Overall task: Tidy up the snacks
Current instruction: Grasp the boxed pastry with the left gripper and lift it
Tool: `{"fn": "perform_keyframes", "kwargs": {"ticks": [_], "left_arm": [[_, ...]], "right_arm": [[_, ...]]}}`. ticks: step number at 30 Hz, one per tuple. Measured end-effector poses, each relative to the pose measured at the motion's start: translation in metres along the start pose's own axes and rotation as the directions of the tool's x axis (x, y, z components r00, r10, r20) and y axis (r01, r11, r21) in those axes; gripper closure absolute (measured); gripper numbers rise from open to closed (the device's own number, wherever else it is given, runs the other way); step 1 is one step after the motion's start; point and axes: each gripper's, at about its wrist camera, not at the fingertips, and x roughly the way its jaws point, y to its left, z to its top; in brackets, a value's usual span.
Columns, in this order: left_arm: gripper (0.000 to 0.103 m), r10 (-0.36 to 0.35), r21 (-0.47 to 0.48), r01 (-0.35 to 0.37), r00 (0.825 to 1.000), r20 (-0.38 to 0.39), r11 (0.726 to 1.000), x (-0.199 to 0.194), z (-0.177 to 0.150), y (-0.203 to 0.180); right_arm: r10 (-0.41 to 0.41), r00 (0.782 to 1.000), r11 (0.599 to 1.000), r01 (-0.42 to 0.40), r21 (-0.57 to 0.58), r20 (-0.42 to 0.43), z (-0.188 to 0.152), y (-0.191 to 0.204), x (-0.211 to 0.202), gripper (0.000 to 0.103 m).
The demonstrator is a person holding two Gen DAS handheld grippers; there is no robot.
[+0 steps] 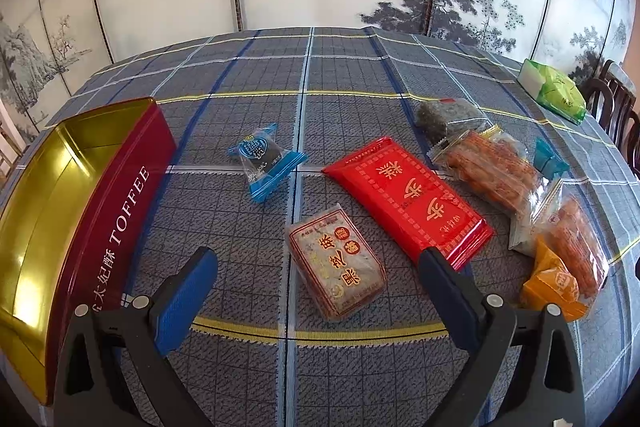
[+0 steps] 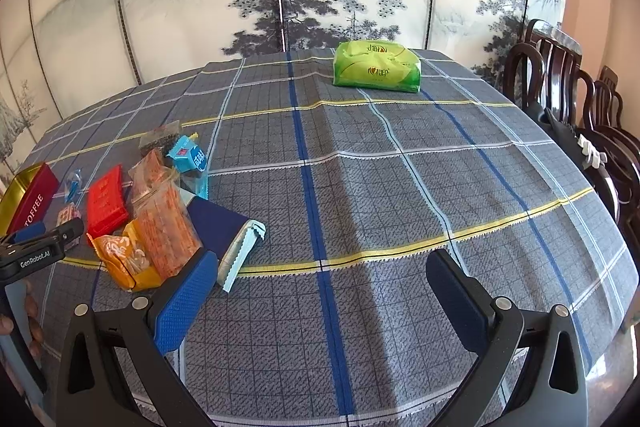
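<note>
Snacks lie in a bunch on the checked surface (image 1: 248,75). At the left edge sits a red toffee tin (image 1: 120,195), open and gold inside. Next comes a small blue candy (image 1: 262,159), then a clear brown cake pack (image 1: 336,267), then a long red packet (image 1: 408,199). Further right are orange snack bags (image 1: 492,167) and a yellow packet (image 1: 554,287). A green tissue pack (image 2: 378,67) sits alone near the far edge. The left hand-held gripper (image 1: 316,271) is spread wide over the cake pack, holding nothing. The right hand-held gripper (image 2: 320,279) is spread wide too, over bare cloth, with nothing in it.
</note>
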Motion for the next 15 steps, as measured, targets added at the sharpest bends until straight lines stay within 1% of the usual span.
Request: {"fn": "perform_keyframes", "kwargs": {"ticks": [1,3,4,5,6,7,8,9,10,11,12,14,15], "left_arm": [[0.005,-0.001,0.002,0.001,1.0,0.0,1.0,0.0001,0.0002,0.0],[0.008,-0.003,0.006,0.003,1.0,-0.004,1.0,0.002,0.0018,-0.001],[0.013,-0.002,0.009,0.002,1.0,-0.007,1.0,0.0028,0.0019,-0.0013],[0.022,-0.001,0.012,0.001,1.0,-0.013,1.0,0.0039,0.0023,-0.0019],[0.028,0.003,0.016,-0.003,1.0,-0.021,1.0,0.0055,0.0026,-0.0027],[0.044,0.007,0.018,-0.006,1.0,-0.03,1.0,0.0073,0.0029,-0.0031],[0.056,-0.007,0.018,0.007,0.999,-0.037,1.0,0.0084,0.0031,-0.003],[0.062,-0.024,0.014,0.024,0.999,-0.03,1.0,0.0068,0.0023,-0.0025],[0.074,-0.019,0.012,0.02,0.999,-0.033,1.0,0.006,0.002,-0.0019],[0.077,-0.017,0.012,0.018,0.999,-0.032,1.0,0.0049,0.0017,-0.001],[0.077,-0.031,0.003,0.031,0.999,-0.036,1.0,0.0041,0.0016,0.0005],[0.078,-0.079,-0.018,0.078,0.996,-0.041,0.997,0.0013,0.0006,0.0054],[0.078,-0.092,-0.02,0.091,0.995,-0.038,0.996,-0.0012,0.0,0.0067]], "right_arm": [[-0.001,1.0,1.0,0.001,-0.001,-0.001,-0.0005,0.0001,-0.0001,0.0],[-0.002,1.0,1.0,0.002,-0.001,-0.002,-0.0013,0.0001,-0.0002,0.0],[-0.002,1.0,1.0,0.002,0.0,-0.001,-0.0018,0.0003,-0.0003,0.0],[-0.002,1.0,1.0,0.002,0.0,-0.002,-0.002,0.0002,-0.0003,0.0],[-0.002,1.0,1.0,0.002,0.0,-0.003,-0.002,0.0002,-0.0003,0.0],[-0.002,1.0,1.0,0.002,0.0,-0.004,-0.0028,0.0008,0.0,0.0],[-0.002,1.0,1.0,0.002,-0.001,-0.004,-0.0032,0.001,-0.0002,0.0],[-0.002,1.0,1.0,0.002,-0.002,-0.005,-0.0034,0.0012,-0.0003,0.0],[-0.002,1.0,1.0,0.002,-0.003,-0.005,-0.0037,0.0012,-0.0009,0.0],[-0.003,1.0,1.0,0.003,-0.004,-0.003,-0.0038,0.0015,-0.0019,0.0],[-0.003,1.0,1.0,0.003,-0.005,0.001,-0.0041,0.0015,-0.0033,0.0],[-0.003,1.0,1.0,0.003,-0.003,0.006,-0.0041,0.0019,-0.0058,0.0],[-0.001,1.0,1.0,0.001,-0.003,0.007,-0.0041,0.0026,-0.0066,0.0]]}}
